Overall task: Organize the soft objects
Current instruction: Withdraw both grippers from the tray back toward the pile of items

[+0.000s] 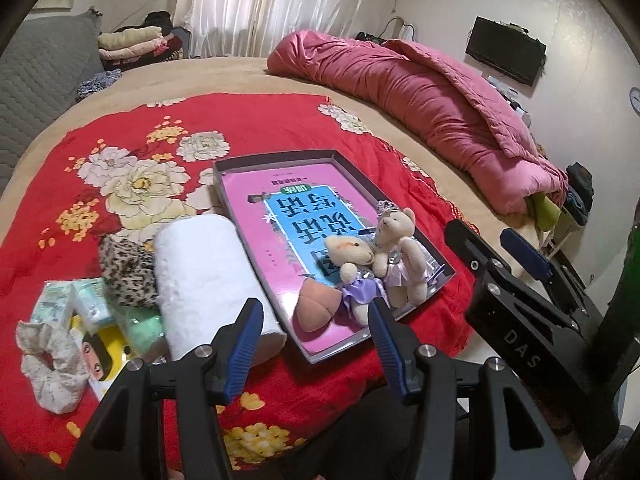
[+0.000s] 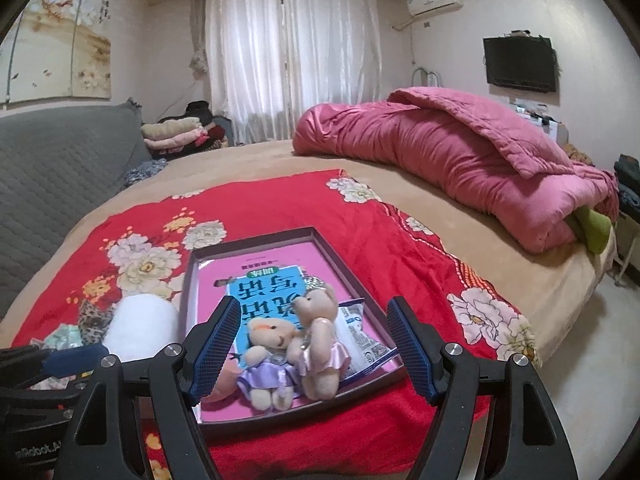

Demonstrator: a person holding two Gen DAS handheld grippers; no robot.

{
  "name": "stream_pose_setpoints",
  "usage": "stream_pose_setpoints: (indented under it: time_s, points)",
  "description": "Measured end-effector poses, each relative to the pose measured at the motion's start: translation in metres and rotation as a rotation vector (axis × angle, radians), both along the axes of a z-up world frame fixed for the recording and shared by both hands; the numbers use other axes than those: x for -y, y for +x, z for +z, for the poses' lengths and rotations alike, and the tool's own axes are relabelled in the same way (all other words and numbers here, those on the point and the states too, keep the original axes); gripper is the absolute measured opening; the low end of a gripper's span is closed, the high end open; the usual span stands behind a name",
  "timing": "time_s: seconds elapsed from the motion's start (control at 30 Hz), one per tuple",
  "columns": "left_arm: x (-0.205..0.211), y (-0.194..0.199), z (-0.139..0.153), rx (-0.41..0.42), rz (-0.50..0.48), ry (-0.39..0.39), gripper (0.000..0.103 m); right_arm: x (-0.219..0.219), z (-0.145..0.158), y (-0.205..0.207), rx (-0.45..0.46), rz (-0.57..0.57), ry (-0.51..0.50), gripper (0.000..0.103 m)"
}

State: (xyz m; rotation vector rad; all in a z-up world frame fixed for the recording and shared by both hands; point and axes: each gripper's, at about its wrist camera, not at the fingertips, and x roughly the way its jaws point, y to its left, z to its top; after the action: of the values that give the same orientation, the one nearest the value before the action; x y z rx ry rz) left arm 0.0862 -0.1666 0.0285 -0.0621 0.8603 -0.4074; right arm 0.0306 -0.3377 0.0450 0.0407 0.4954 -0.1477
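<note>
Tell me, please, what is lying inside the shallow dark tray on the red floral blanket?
Inside the tray: a pink-and-blue book, two small teddy bears in lilac dresses, a peach-coloured plush, and a white packet behind the bears. The bears cover the book's near end.

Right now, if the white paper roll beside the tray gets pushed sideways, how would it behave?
The white paper roll lies on its side on the red blanket, so it would probably roll, though the soft cloth may slow it. It looks light and squashy, likely denting under a firm squeeze.

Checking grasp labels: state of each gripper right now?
Left gripper: jaws open, holding nothing.
Right gripper: jaws open wide, holding nothing; the teddy bears lie in the tray beyond them.
</note>
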Motion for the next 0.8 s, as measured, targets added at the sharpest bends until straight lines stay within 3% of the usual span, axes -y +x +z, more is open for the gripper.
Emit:
stream_pose_setpoints:
  time_s: [0.8]
  points:
    - [-0.068, -0.029, 0.018, 0.034, 0.091, -0.034, 0.054, -0.071, 0.028, -0.031, 0.030, 0.166, -0.124, 0.077]
